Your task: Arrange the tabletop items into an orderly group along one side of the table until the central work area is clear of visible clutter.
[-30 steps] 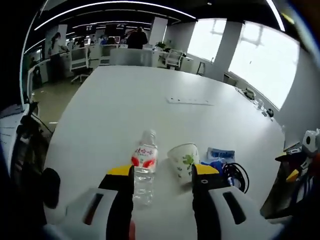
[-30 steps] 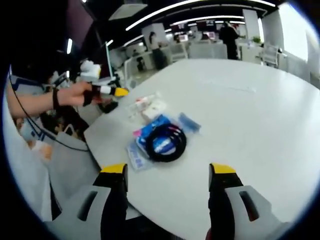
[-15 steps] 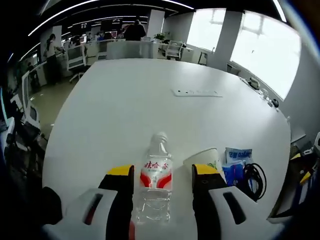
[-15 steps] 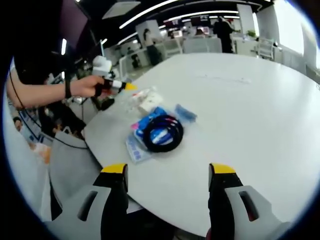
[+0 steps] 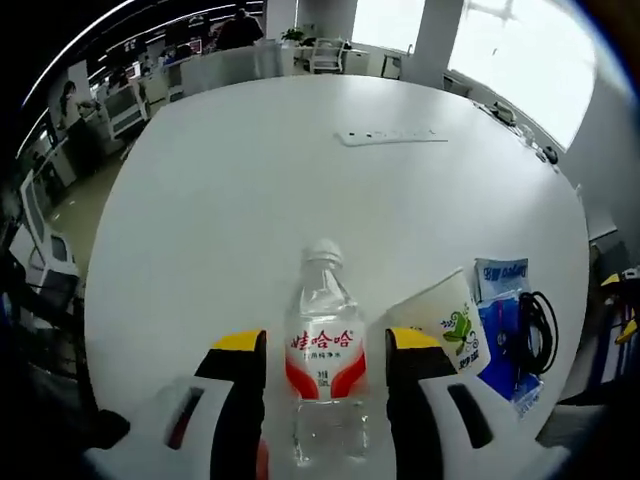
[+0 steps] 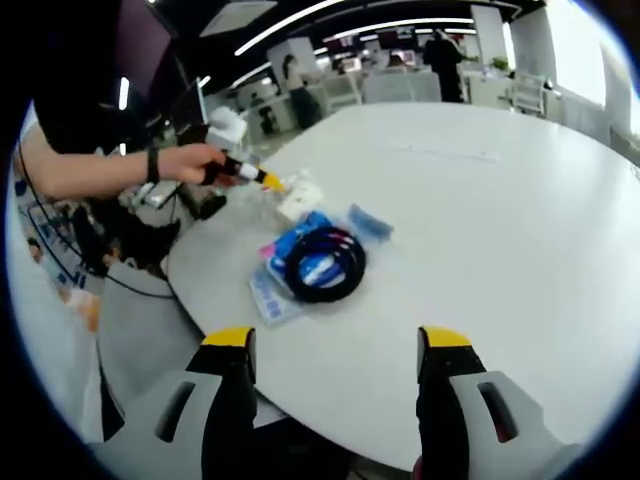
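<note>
The left gripper view looks down and forward across a white table from just above its near edge, very close to a bottle standing between its jaws, with a cup and cable off to the right. The right gripper view looks from beyond another edge of the table, farther back, facing the cable and the left gripper held in a hand. Both views share the table, cable, cup and distant office.

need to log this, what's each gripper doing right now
Left gripper: open, jaws either side of the water bottle, not closed on it.
Right gripper: open, empty.
</note>
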